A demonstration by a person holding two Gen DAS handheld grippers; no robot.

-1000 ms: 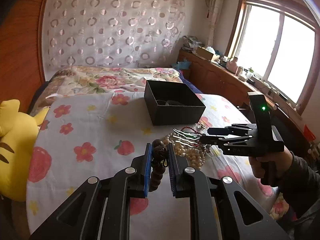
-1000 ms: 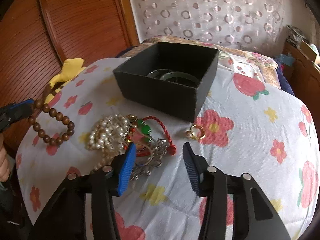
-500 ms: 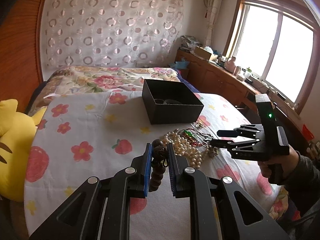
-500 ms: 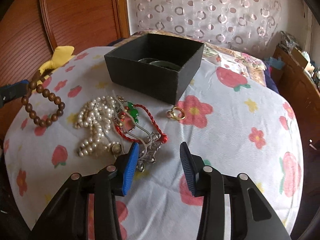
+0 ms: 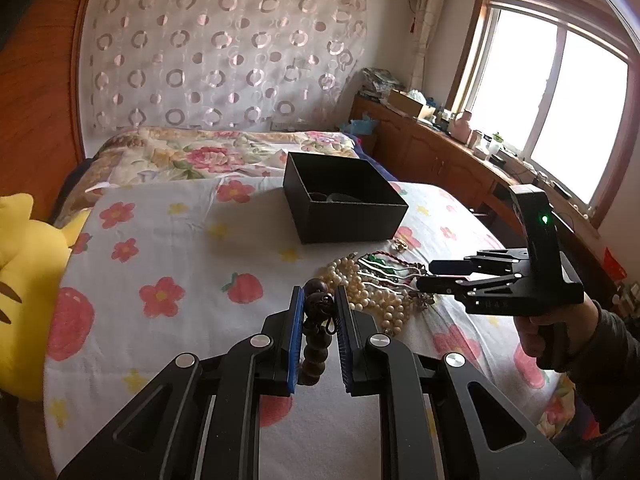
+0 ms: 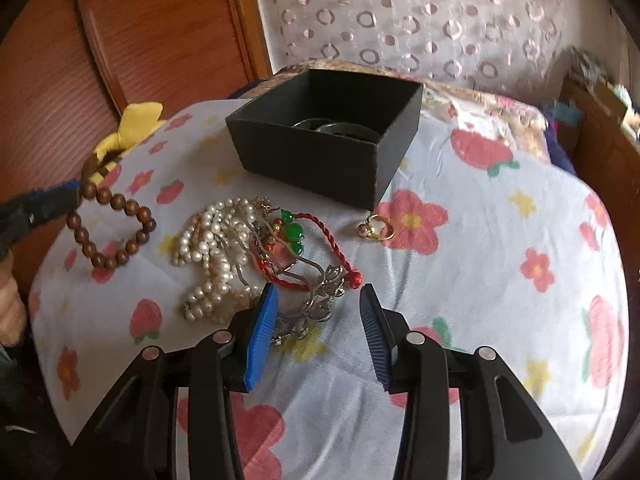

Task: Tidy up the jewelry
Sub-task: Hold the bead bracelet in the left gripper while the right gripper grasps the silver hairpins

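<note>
My left gripper (image 5: 318, 312) is nearly closed, its blue pads pinching one wooden bead bracelet (image 5: 316, 336) that hangs off the bedsheet (image 5: 180, 240); in the right wrist view the same bracelet (image 6: 112, 228) shows as a full loop of brown beads dangling at the far left, clear of the cloth. My right gripper (image 6: 316, 320) stands about half open with nothing between its pads, poised just over the near edge of the jewelry pile.

Directly ahead of those pads lies one silver ornate piece (image 6: 320, 300), partly under the left pad. Beyond it I count one red twisted cord bracelet (image 6: 332, 236), one string with green beads (image 6: 292, 232), and a heap of pearl strands (image 6: 216, 248) to the left whose number I cannot tell. One gold ring (image 6: 380, 229) sits alone to the right, just near the box.

Farthest is one open black box (image 6: 320, 160); the right wrist view shows dark bangles inside, likely two, which the left wrist view barely reveals.

The left wrist view alone shows my hand (image 5: 552, 332) gripping the right handle with its green light, a window (image 5: 560, 92), a wooden cabinet (image 5: 440, 152), and more of a yellow plush toy (image 5: 28, 280) at left.
</note>
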